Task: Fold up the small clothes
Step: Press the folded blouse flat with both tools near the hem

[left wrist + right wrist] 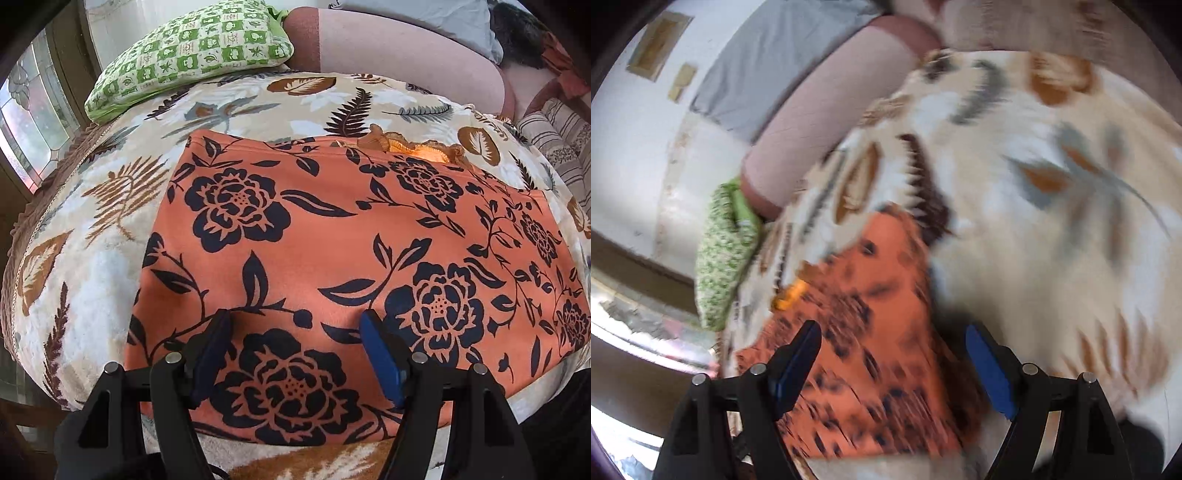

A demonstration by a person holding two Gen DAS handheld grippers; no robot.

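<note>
Orange floral garment (332, 236) lies flat; your left gripper (295, 325) and right gripper (892, 343) both gape empty, so pinch the 6 o'clock hem evenly.

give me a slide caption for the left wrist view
Open left gripper above an orange floral garment laid flat on a leaf-print blanket.

Through heavy blur, the right gripper (892, 341) stands with jaws wide apart at the bottom of the frame above the orange floral garment (875, 317), which lies on a leaf-patterned blanket (1052, 206), green pillow (720, 254) at left.
</note>
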